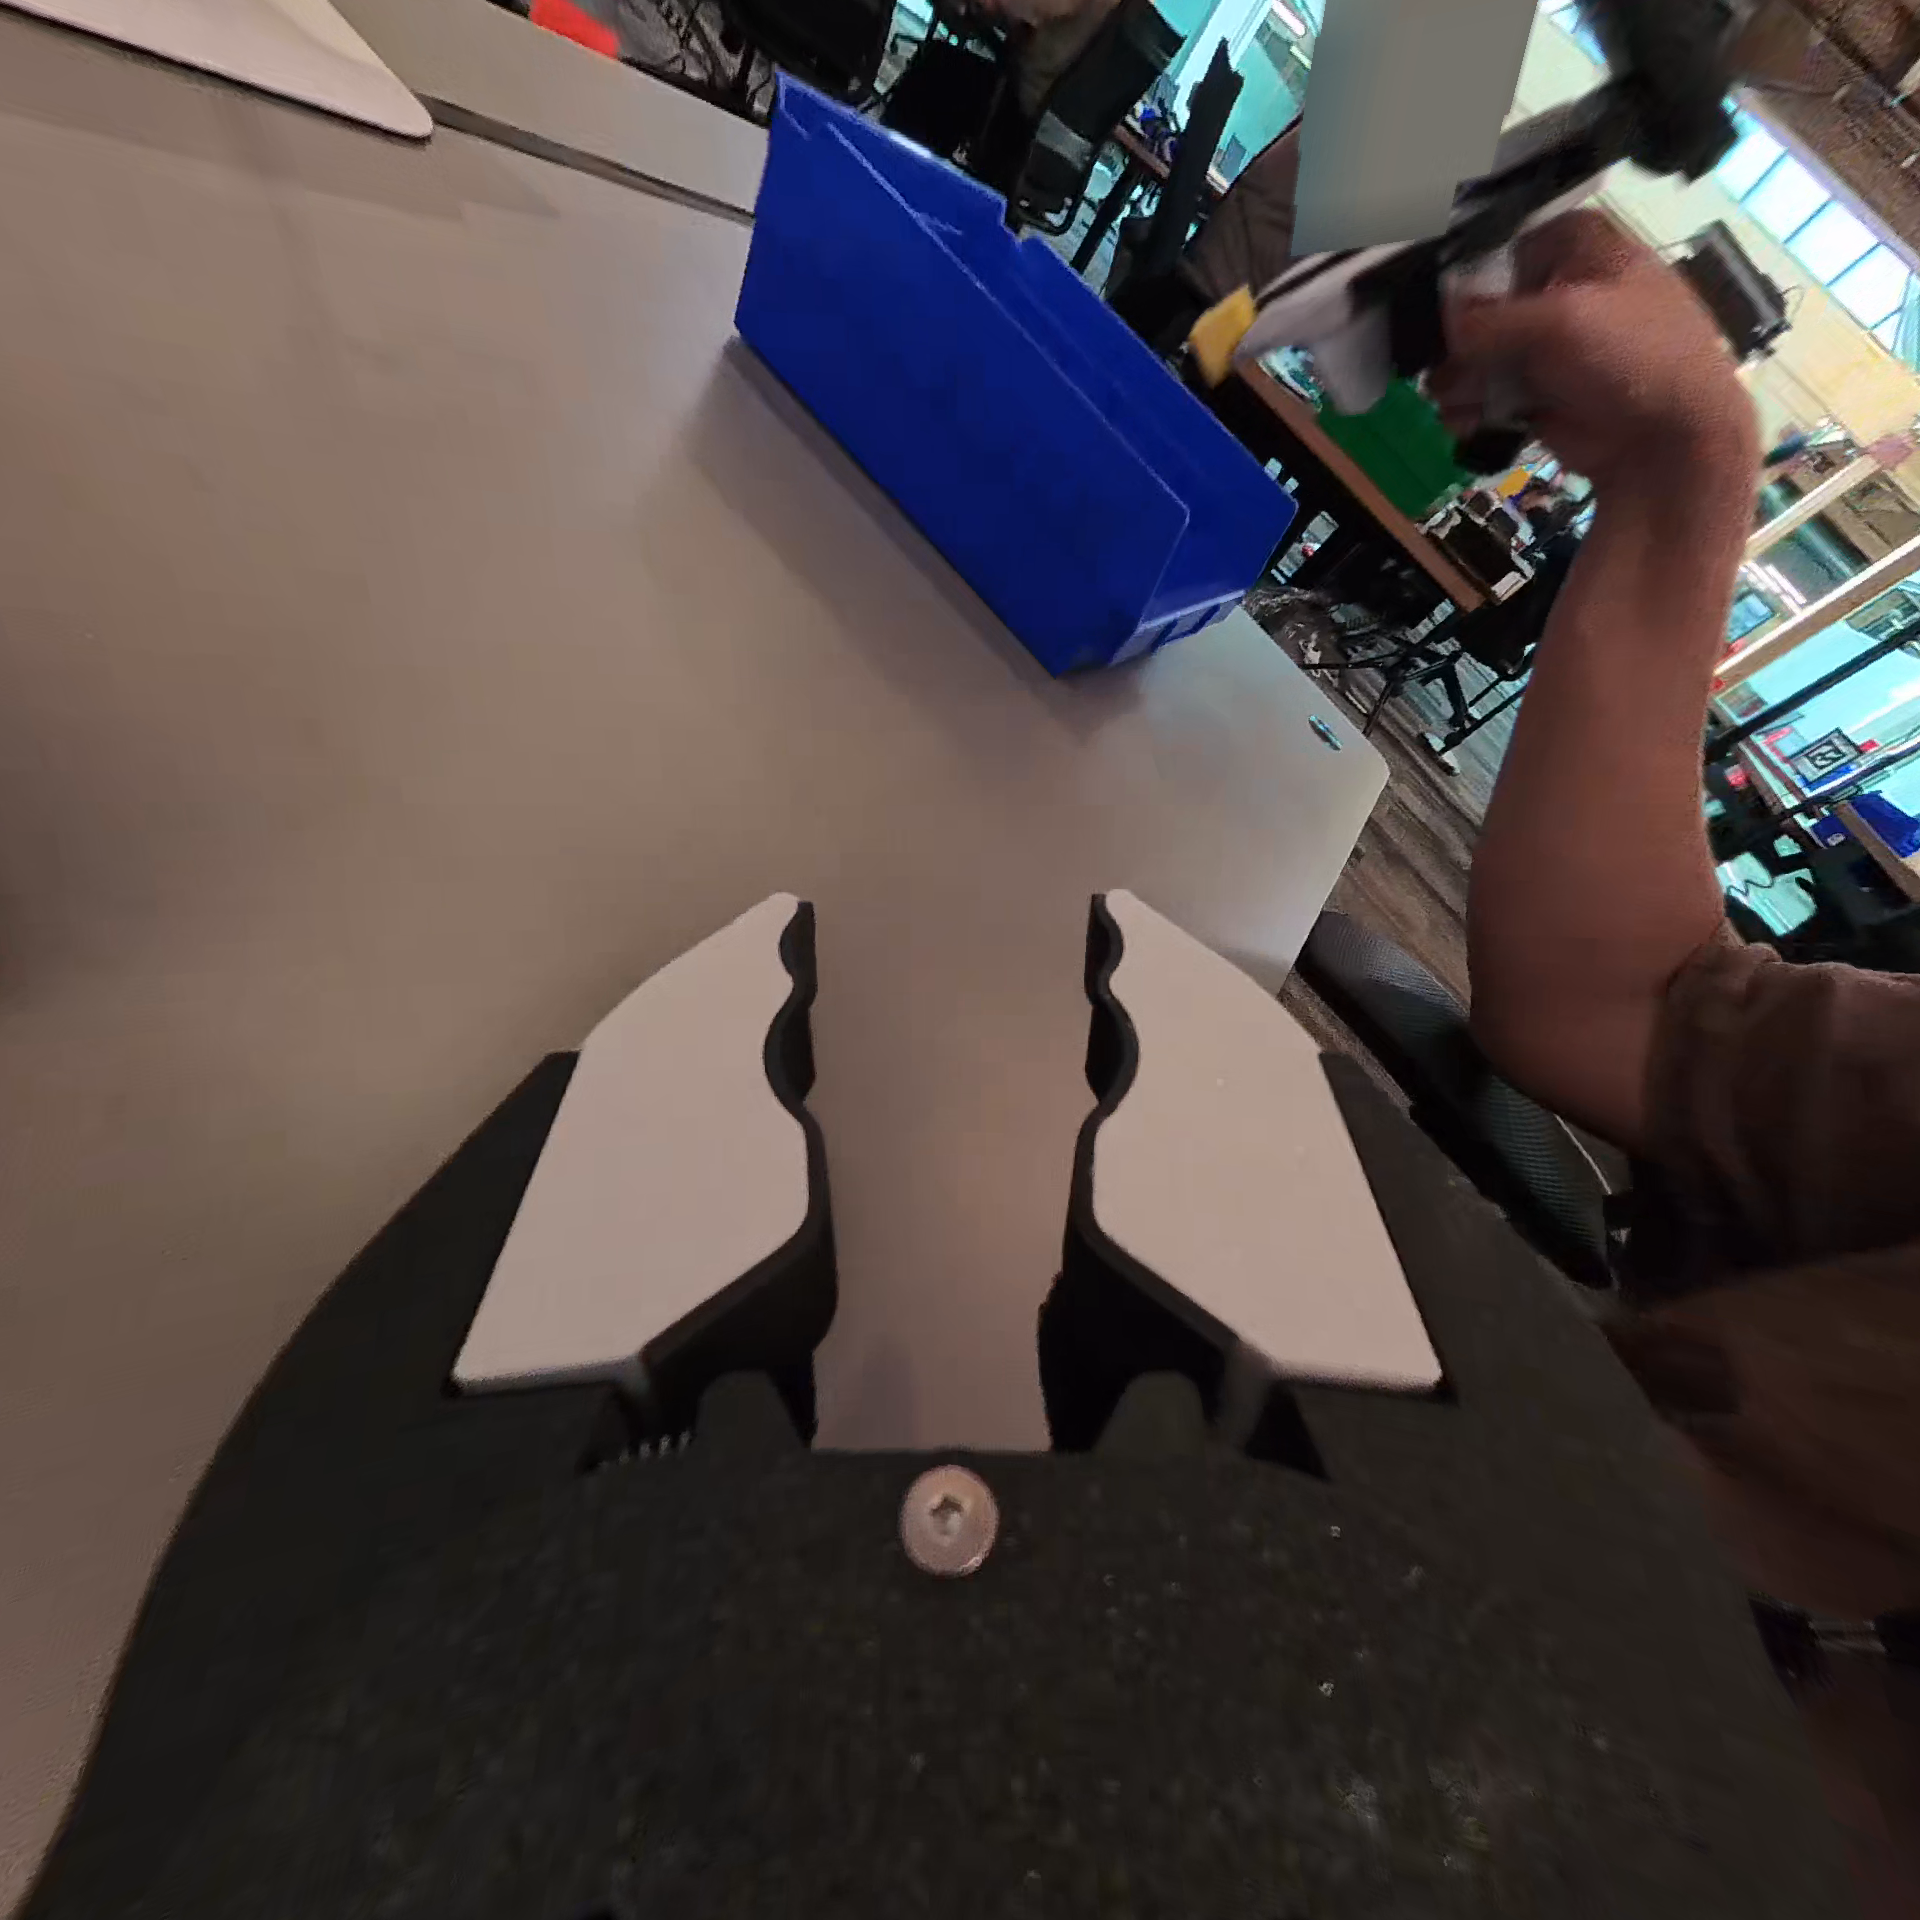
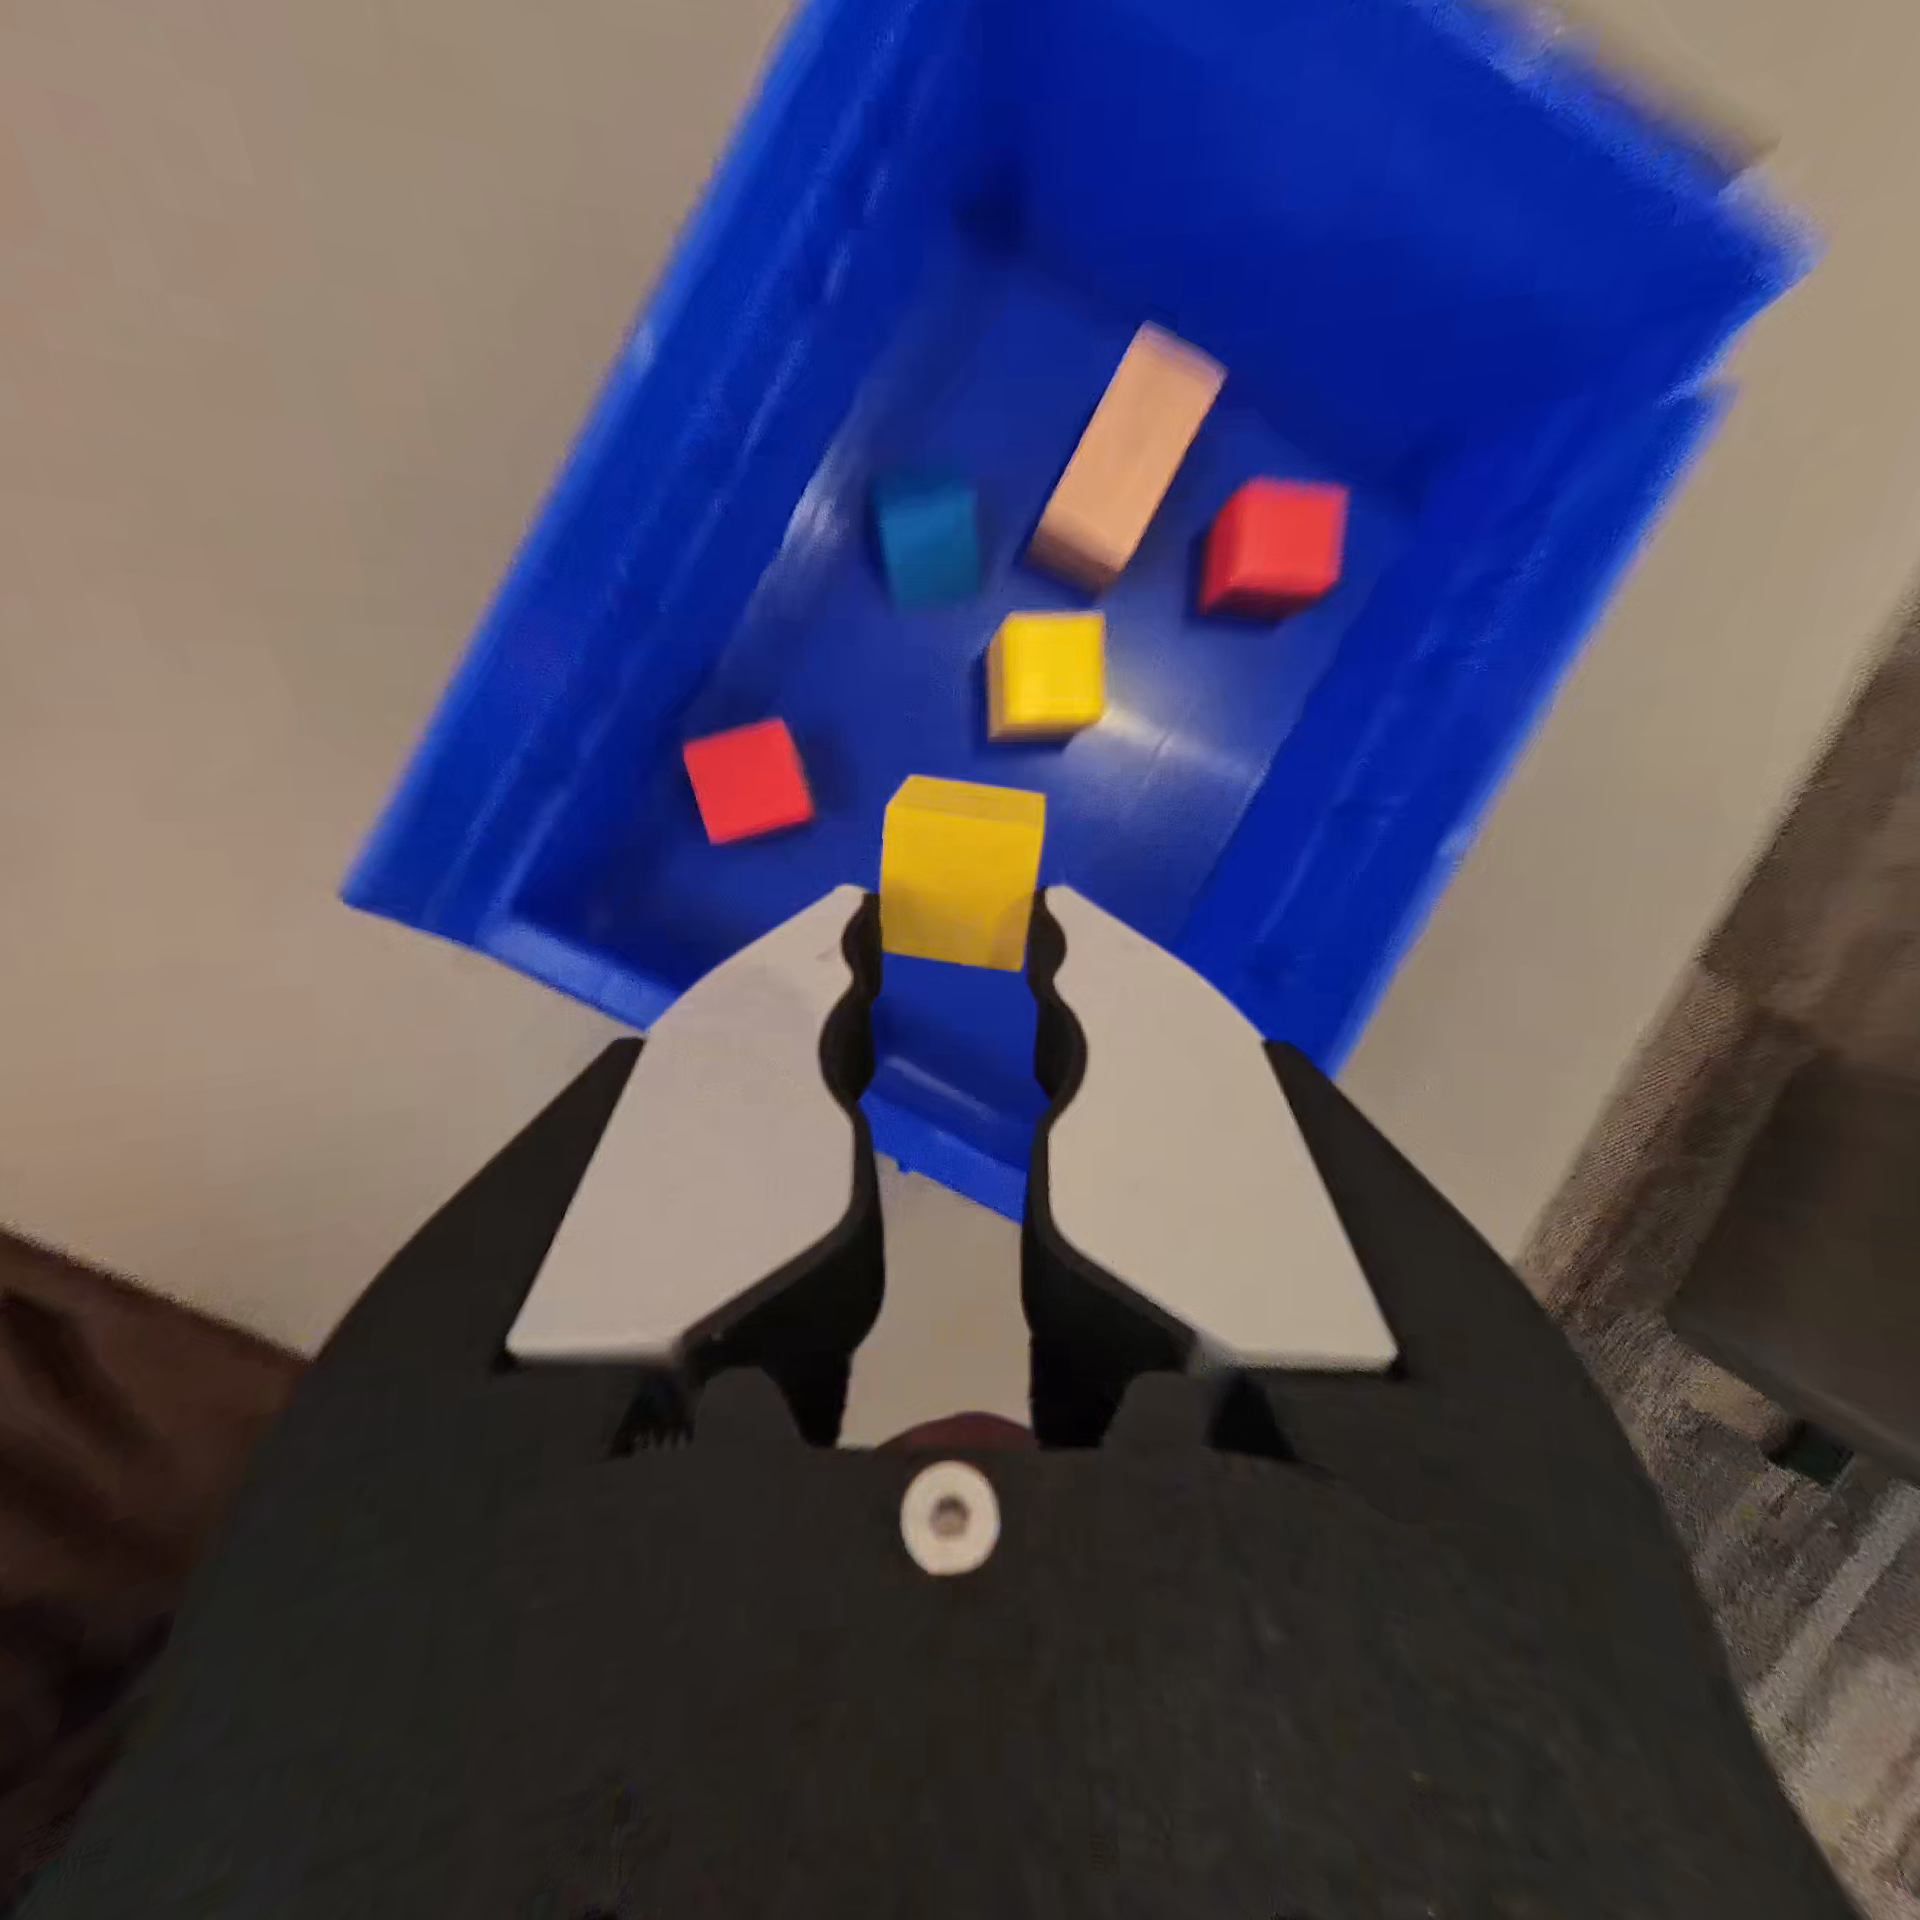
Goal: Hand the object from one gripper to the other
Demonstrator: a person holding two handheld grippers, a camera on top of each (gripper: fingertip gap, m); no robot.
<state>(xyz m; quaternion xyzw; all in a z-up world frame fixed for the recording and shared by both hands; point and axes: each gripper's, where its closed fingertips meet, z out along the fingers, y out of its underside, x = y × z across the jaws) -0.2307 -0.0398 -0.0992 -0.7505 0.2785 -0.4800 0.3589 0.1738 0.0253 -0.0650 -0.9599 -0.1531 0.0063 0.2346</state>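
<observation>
Two tools are in play, well apart from each other. The right tool (image 2: 956, 914) is clamped on a yellow cube (image 2: 961, 871), which sits pinched at the very tips of its fingers and juts out beyond them. This tool points steeply down into a blue bin (image 2: 665, 540) and hangs above it, clear of the contents. On the bin floor lie a second yellow cube (image 2: 1047, 673), two red cubes (image 2: 748, 779) (image 2: 1276, 545), a teal cube (image 2: 928, 540) and a long tan block (image 2: 1130, 455), all apart from one another.

In the left wrist view the same right tool (image 1: 1231, 332) shows far off at upper right, raised high above the far right end of the bin (image 1: 966, 416), with the yellow cube (image 1: 1218, 330) at its tip. The person's hand (image 1: 1590, 353) grips its handle with the wrist bent over the top, and the forearm (image 1: 1600, 790) rises almost upright from a brown sleeve (image 1: 1787, 1143) at the right edge.

The left tool (image 1: 951, 925) is held low over the grey counter (image 1: 416, 623), near the viewer, its fingers spread apart with nothing between them. It points toward the near right corner of the counter, with the bin beyond it and slightly to the right.
</observation>
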